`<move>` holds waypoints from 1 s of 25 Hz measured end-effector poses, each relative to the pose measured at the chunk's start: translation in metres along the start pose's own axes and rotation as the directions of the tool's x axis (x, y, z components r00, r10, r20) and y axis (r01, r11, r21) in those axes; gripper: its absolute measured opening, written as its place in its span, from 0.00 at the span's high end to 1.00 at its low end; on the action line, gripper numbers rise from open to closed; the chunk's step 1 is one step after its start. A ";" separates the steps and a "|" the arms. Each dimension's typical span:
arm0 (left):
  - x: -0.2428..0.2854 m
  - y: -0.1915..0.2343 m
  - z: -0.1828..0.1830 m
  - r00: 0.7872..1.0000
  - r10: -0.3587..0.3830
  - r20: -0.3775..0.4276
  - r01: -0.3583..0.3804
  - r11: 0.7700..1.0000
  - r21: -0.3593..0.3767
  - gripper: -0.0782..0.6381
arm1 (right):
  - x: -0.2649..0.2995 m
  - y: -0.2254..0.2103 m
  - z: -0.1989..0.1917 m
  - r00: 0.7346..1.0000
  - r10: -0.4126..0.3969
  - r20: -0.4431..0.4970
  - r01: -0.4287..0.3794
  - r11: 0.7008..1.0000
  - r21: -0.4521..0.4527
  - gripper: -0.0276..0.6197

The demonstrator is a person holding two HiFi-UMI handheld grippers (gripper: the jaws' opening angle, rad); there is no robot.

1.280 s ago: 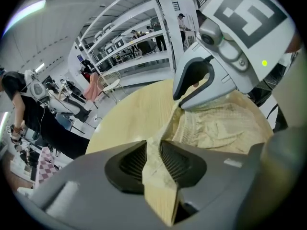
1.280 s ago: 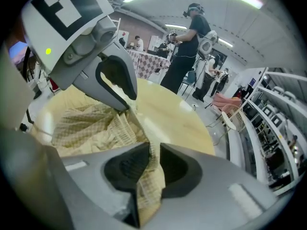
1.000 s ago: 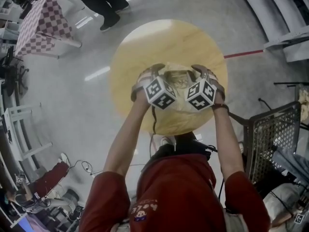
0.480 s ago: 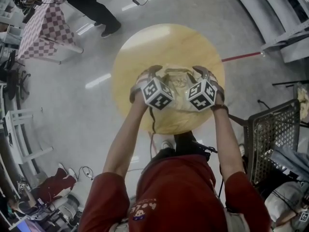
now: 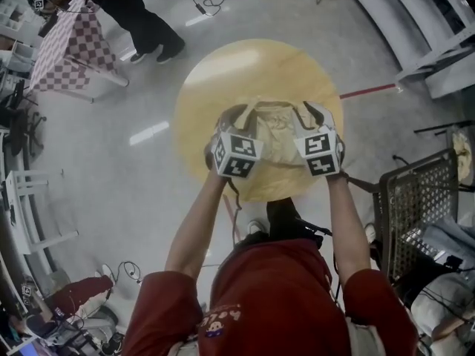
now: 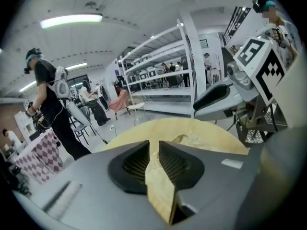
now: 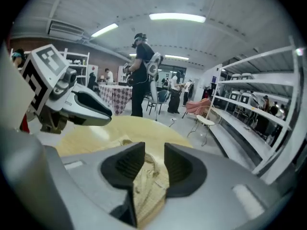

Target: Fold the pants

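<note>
Both arms reach straight out over the near half of the round wooden table, elbows almost locked and red sleeves at the shoulders. The two tools sit side by side and point away and somewhat downward. The left gripper and the right gripper are set a little apart, each on one side of the pants.

The pants are a pale yellow bundle lying crumpled on the table's near part, between the two tools. In the left gripper view the jaws have just been closing, and they stand narrow, with a flat fold of the cloth pinched between the ribbed pads. In the right gripper view the jaws have just been opening a little, and they stand wider, clamped on a thicker, rumpled bunch of the same fabric.

The marker cubes cover the near edge of the pants from above. At the far left are a table with a checked cloth and a person in dark clothes. A wire mesh cart is close at the near right. A red floor line runs off to the right of the table.
</note>
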State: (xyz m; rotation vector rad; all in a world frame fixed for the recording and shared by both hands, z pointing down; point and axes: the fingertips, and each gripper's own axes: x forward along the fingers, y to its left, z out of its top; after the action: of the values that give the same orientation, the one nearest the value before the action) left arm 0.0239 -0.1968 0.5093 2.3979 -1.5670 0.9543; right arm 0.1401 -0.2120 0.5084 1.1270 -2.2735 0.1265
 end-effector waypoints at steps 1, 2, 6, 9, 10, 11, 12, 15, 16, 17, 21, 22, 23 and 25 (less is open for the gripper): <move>-0.012 -0.004 0.007 0.999 0.019 0.034 -0.018 0.999 -0.027 0.80 | -0.015 0.000 0.004 0.999 -0.009 0.032 0.008 0.999 0.035 0.78; -0.024 -0.010 0.014 0.997 0.035 0.065 -0.031 0.998 -0.051 0.82 | -0.030 0.000 0.008 0.998 -0.021 0.062 0.018 0.998 0.063 0.78; -0.059 -0.013 0.024 0.982 0.077 0.169 -0.058 0.992 -0.114 0.87 | -0.065 0.018 0.030 0.985 -0.060 0.162 0.041 0.992 0.119 0.78; -0.088 -0.015 0.029 0.963 0.111 0.244 -0.078 0.987 -0.141 0.88 | -0.086 0.035 0.043 0.974 -0.080 0.213 0.053 0.991 0.126 0.79; -0.101 -0.018 0.033 0.954 0.125 0.273 -0.087 0.985 -0.147 0.88 | -0.096 0.040 0.045 0.970 -0.087 0.227 0.059 0.990 0.128 0.79; -0.113 -0.022 0.036 0.944 0.140 0.300 -0.097 0.983 -0.156 0.88 | -0.108 0.045 0.046 0.966 -0.097 0.241 0.068 0.990 0.127 0.79; -0.125 -0.025 0.038 0.934 0.157 0.322 -0.107 0.980 -0.167 0.88 | -0.119 0.049 0.046 0.960 -0.108 0.257 0.078 0.989 0.126 0.80; -0.161 -0.033 0.040 0.909 0.202 0.366 -0.141 0.972 -0.188 0.88 | -0.153 0.064 0.052 0.941 -0.134 0.310 0.095 0.986 0.138 0.81; -0.173 -0.035 0.040 0.901 0.212 0.379 -0.148 0.971 -0.190 0.88 | -0.165 0.069 0.054 0.934 -0.140 0.329 0.095 0.984 0.150 0.81; -0.184 -0.037 0.041 0.893 0.218 0.394 -0.153 0.969 -0.192 0.88 | -0.176 0.075 0.056 0.926 -0.146 0.348 0.095 0.983 0.159 0.81; -0.227 -0.050 0.043 0.863 0.239 0.445 -0.162 0.965 -0.204 0.88 | -0.221 0.096 0.058 0.902 -0.170 0.397 0.116 0.981 0.156 0.82; -0.236 -0.053 0.044 0.857 0.242 0.454 -0.162 0.965 -0.208 0.88 | -0.230 0.100 0.058 0.898 -0.174 0.405 0.120 0.981 0.155 0.83; -0.244 -0.056 0.044 0.852 0.245 0.463 -0.162 0.964 -0.212 0.88 | -0.238 0.102 0.058 0.893 -0.179 0.413 0.124 0.980 0.157 0.84; -0.260 -0.061 0.045 0.838 0.256 0.482 -0.169 0.961 -0.218 0.88 | -0.253 0.106 0.059 0.880 -0.195 0.433 0.134 0.977 0.167 0.87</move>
State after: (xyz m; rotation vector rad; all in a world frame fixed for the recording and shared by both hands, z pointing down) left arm 0.0270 0.0155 0.3414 2.5158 -2.0244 0.1845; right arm 0.1507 0.0123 0.3401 1.5470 -2.5808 -0.0590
